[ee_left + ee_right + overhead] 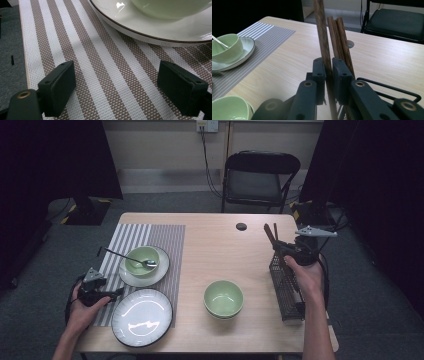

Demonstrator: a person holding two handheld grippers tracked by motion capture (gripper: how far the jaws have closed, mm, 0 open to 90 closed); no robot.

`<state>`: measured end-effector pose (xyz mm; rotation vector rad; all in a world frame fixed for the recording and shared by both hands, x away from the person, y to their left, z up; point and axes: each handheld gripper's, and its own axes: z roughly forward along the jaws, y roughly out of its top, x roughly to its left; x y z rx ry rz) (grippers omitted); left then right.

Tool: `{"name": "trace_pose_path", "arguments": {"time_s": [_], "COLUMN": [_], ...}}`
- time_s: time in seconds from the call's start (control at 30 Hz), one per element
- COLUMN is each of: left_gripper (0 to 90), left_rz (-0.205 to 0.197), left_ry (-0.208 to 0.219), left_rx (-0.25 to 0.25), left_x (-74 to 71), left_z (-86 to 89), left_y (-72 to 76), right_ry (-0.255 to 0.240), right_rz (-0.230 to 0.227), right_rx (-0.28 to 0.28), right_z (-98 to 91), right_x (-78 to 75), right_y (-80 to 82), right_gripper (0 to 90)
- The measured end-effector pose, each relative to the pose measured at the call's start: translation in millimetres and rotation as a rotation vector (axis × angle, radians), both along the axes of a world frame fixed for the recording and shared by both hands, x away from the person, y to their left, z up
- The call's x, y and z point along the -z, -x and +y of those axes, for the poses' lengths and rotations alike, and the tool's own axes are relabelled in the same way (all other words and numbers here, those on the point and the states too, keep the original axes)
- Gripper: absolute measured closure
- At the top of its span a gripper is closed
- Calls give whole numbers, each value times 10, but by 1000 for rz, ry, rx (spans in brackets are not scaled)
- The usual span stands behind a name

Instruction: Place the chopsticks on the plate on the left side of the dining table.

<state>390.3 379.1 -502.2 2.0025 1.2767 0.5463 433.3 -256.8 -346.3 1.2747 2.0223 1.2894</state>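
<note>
Right gripper (pixel 328 75) clamped on one wooden chopstick (pixel 323 42) standing in wire caddy (pixel 286 292) at table's right edge — light, stiff, smooth, liable to pivot; best held mid-shaft. Left gripper (pixel 116 85) open over striped placemat (pixel 100 70).

A staged recording room rather than a home; black curtains (pixel 50 155) hang at both sides beyond the tongs, grey carpet (pixel 30 290) surrounds the lone wooden worktop (pixel 220 245), and a folding chair (pixel 260 177) stands against a bare wall with a socket (pixel 207 125).
</note>
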Motion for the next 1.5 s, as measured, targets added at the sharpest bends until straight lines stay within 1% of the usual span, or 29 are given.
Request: {"name": "trace_pose_path", "arguments": {"time_s": [0.13,0.23,0.33,0.4,0.5,0.57,0.67,0.73,0.8,0.87,0.93,1.03,1.27,1.33,1.5], "left_gripper": [149,149,149,149,149,149,149,149,149,149,149,149,149,149,149], "left_rz": [0,0,0,0,0,0,0,0,0,0,0,0,0,0,0], "left_ry": [0,0,0,0,0,0,0,1,0,0,0,0,0,0,-1], "left_rx": [0,0,0,0,0,0,0,0,0,0,0,0,0,0,0], "left_x": [0,0,0,0,0,0,0,0,0,0,0,0,0,0,-1], "left_z": [0,0,0,0,0,0,0,0,0,0,0,0,0,0,1], "left_y": [0,0,0,0,0,0,0,0,0,0,0,0,0,0,-1], "right_ry": [4,7,2,13,44,49,51,40,32,24,-2,-14,-56,-56,-66], "right_rz": [1,17,22,31,47,50,38,25,22,7,-17,-40,-89,-106,-126], "right_rx": [0,2,3,1,5,2,6,8,4,4,-1,-9,-27,-36,-38], "right_z": [-2,-14,-23,-12,7,15,11,-6,-27,-50,-78,-93,-75,-60,-52], "right_x": [6,66,107,111,126,129,119,104,86,63,29,2,-107,-137,-182], "right_y": [-6,-14,-10,-13,-24,-28,-19,-11,-6,1,24,34,31,31,26], "right_gripper": [821,818,813,808,805,815,825,831,837,842,843,845,842,842,845]}}
